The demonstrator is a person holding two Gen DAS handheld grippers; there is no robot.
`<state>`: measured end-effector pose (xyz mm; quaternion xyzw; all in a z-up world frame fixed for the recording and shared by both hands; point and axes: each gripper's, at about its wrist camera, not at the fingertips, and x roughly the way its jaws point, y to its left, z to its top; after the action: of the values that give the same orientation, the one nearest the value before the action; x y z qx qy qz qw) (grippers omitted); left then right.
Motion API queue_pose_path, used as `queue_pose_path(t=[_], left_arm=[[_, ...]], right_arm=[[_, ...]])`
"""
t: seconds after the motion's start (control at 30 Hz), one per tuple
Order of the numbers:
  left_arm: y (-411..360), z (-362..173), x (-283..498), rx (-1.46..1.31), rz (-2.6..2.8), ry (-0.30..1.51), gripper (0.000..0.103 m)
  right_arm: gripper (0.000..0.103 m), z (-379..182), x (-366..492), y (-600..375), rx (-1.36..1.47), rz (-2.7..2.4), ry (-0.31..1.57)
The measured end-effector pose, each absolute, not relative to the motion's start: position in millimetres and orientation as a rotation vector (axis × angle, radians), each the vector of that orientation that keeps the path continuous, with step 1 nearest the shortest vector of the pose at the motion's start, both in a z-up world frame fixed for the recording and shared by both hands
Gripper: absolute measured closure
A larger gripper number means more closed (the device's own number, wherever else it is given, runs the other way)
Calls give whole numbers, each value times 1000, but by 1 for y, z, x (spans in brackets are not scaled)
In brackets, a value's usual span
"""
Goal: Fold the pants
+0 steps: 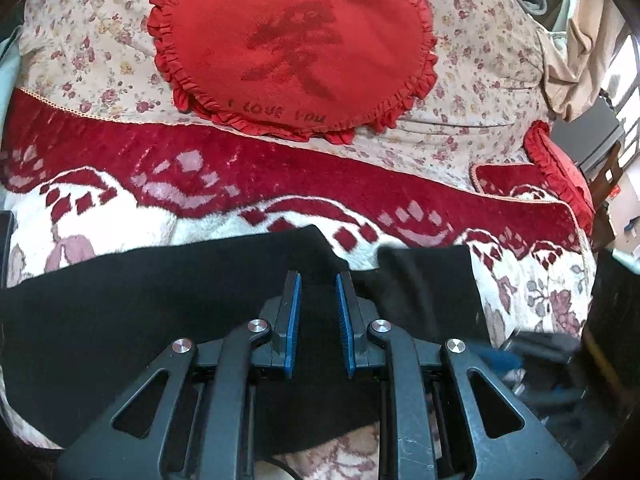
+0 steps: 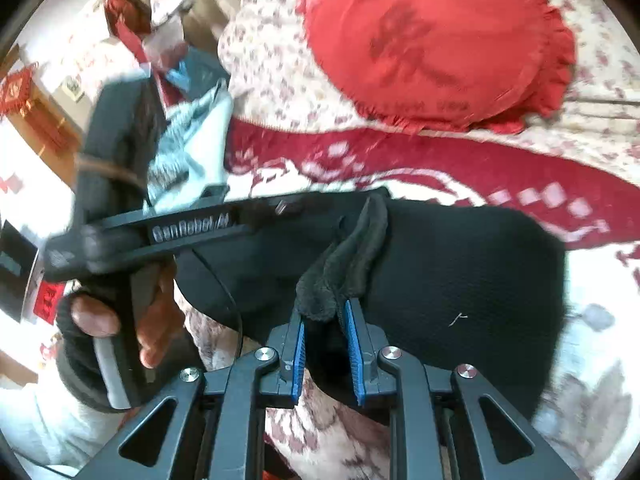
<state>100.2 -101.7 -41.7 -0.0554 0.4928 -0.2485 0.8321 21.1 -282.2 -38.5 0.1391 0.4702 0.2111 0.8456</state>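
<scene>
Black pants [image 1: 168, 304] lie spread across the near part of a red-and-white patterned blanket [image 1: 248, 184] on a bed. Farther back a floral sheet [image 1: 472, 92] covers the bed, and a round red ruffled cushion [image 1: 288, 44] with "I LOVE YOU" stitched on it rests on that sheet. A second red cushion [image 1: 560, 168] sits at the far right edge.

In the left wrist view the left gripper [image 1: 318, 284] hangs over the black fabric with its blue-padded fingers [image 1: 292, 312] narrowly apart; the cloth shows dark between them, and I cannot tell whether the pads press on it.

In the right wrist view the right gripper [image 2: 326, 312] has a bunched fold of the pants' edge [image 2: 340, 264] rising from between its fingertips, gripped between the blue pads. To its left, a person's hand [image 2: 120, 320] in a dark sleeve grips the handle of the left gripper's body, which reaches across the fabric.
</scene>
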Motion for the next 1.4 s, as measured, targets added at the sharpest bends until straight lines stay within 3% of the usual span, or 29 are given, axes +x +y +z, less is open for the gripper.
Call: queue_pose_path(t=[0.2,0.47,0.6,0.87,0.93,1.03,1.23,1.4], left_arm=[[-107,-35,90,-118,-535,1037,87],[-99,-28,86,-121,-509,1026,87],[-95,-31,82,-111,-506,1036,87],[-112,-50,70,-115,-534,1101,86],[-120,-60,68,-97,-524,1131,79],[-127,-70,65,-118,-517,1163,78],[-136,-60,54,-136,-518,1118,78],[-155,-72,46,-60,-491,1131,72]], right_arm=[[85,-36,16,-285,280,457,1006],[84,-74,37,-239,382,521,1049],[81,-72,35,-226,294,506,1073],[81,-56,7,-294,277,336,1055],[81,-60,4,-311,285,289,1068],[81,-57,2,-328,319,268,1049],[81,-51,2,-342,322,247,1022],[81,-65,6,-344,344,261,1039]])
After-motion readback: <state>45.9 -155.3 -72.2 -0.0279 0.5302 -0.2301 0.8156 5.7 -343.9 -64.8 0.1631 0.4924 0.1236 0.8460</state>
